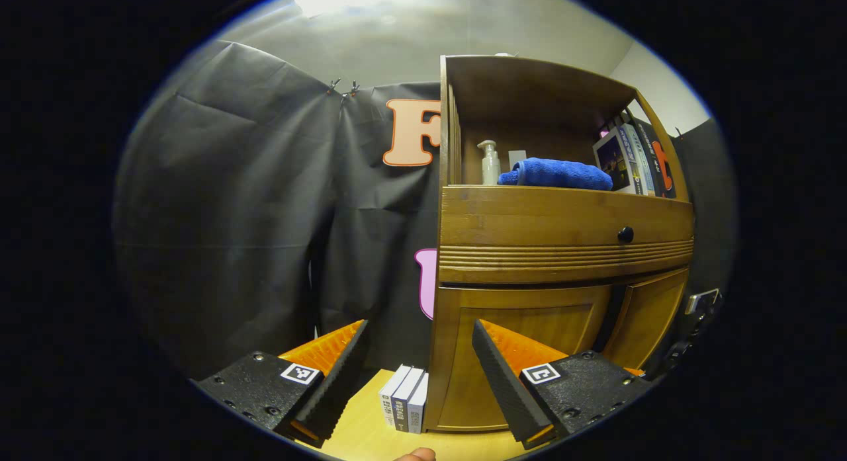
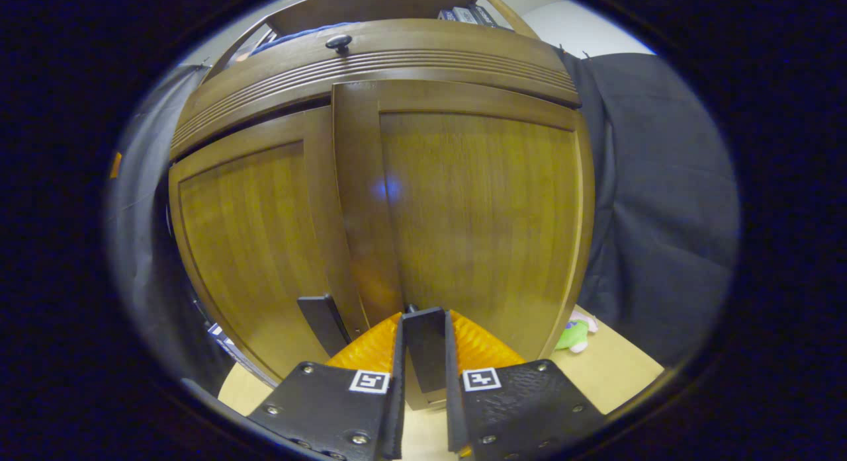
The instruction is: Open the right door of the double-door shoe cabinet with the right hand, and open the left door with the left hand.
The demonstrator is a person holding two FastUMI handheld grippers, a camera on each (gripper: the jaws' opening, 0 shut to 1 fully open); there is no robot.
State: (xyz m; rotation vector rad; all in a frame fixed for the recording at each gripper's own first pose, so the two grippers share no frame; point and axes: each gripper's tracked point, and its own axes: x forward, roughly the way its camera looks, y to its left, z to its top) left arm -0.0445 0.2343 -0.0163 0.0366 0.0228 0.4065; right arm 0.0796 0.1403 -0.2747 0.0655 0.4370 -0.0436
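The wooden shoe cabinet stands on a light table, with its two doors below a drawer. In the right gripper view, my right gripper is shut on the dark upright handle of the right door. That door's inner edge sits slightly forward of the left door, whose own handle is free. In the left gripper view, my left gripper is open, low in front of the cabinet's left corner and apart from the left door. The right door looks a little ajar.
Three books stand on the table against the cabinet's left side. On the open shelf are a pump bottle, a blue towel and upright books. The drawer has a dark knob. A small green plush toy lies right of the cabinet.
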